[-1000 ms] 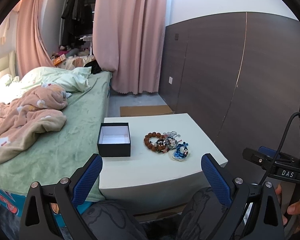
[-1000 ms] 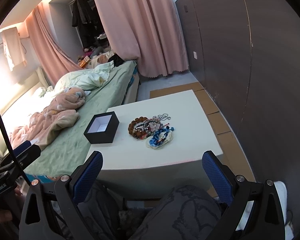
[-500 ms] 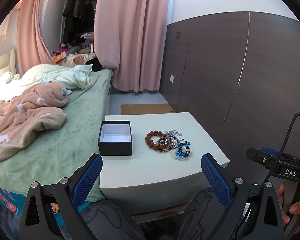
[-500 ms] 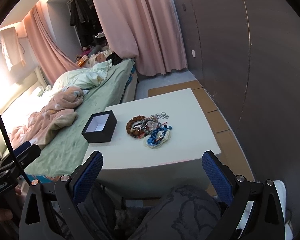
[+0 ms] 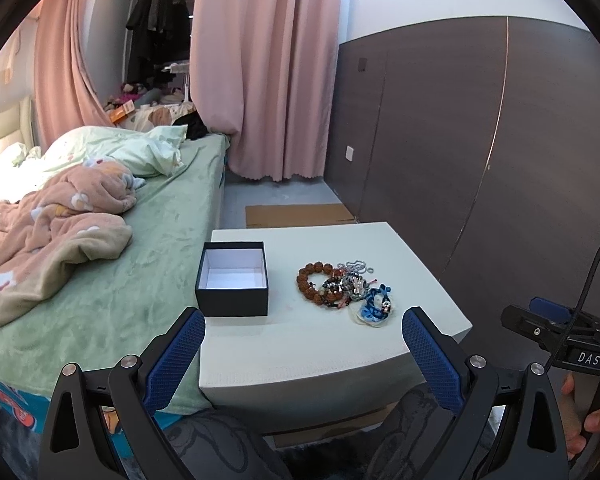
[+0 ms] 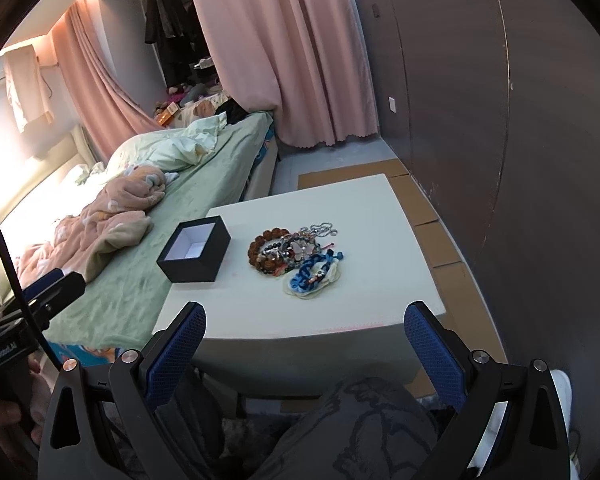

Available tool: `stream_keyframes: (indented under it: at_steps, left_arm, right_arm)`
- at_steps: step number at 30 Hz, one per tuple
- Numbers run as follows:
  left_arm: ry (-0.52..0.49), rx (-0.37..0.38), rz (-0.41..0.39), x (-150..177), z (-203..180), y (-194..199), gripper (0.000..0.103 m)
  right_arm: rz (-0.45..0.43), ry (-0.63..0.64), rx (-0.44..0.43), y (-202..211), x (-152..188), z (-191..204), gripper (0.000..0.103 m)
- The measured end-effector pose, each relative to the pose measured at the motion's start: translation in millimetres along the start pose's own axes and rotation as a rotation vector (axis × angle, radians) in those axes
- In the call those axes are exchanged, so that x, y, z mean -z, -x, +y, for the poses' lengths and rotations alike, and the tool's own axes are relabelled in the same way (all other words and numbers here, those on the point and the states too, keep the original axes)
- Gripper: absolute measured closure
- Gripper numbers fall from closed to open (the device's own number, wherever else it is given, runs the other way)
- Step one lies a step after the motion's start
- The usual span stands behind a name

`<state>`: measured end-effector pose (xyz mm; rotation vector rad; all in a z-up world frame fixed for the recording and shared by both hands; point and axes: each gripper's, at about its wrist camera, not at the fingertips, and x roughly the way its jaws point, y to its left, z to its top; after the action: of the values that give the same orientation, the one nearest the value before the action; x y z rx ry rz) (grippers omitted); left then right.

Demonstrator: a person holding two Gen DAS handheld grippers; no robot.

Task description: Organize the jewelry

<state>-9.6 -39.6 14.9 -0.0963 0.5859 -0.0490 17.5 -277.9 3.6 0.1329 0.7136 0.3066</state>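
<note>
An open black box (image 5: 233,278) (image 6: 195,249) with a white inside stands on the left part of a pale table (image 5: 324,352) (image 6: 380,248). To its right lies a pile of jewelry (image 5: 342,290) (image 6: 296,254): a brown bead bracelet (image 5: 307,285), silver chains and a blue braided bracelet (image 5: 374,309) (image 6: 310,274). My left gripper (image 5: 304,344) is open, held back from the table's near edge. My right gripper (image 6: 305,340) is open too, also short of the table. Both are empty.
A bed (image 5: 112,264) with a green sheet and a peach blanket (image 5: 48,232) runs along the table's left side. A dark panelled wall (image 5: 480,140) stands to the right. Pink curtains (image 5: 260,68) hang behind. The person's knees (image 6: 340,432) sit below the grippers.
Both grippers have drifted slightly; the table and jewelry sit a little differently in each view. Nothing has been grasped and both grippers stay open.
</note>
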Motion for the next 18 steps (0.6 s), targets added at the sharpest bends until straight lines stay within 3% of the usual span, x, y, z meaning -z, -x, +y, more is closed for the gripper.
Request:
stream_keyframes:
  at_steps: [6,9,12,18]
  left_arm:
    - [0.012,0.030,0.048,-0.2,3.0,-31.6,0.004]
    - [0.016,0.046,0.074,0.8,1.8,-47.4,0.010]
    - [0.027,0.062,0.101,0.3,2.5,-64.2,0.018]
    - [0.057,0.095,0.160,-2.4,4.5,-99.4,0.031]
  right_arm:
    - [0.039,-0.040,-0.022,-24.1,-0.6,-18.6,0.003]
    - [0.057,-0.059,-0.038,-36.0,-0.3,-26.5,0.006]
    - [0.083,-0.079,-0.057,-50.2,-1.4,-32.8,0.021]
    - [0.143,-0.132,-0.111,-84.0,-2.4,-44.2,0.036]
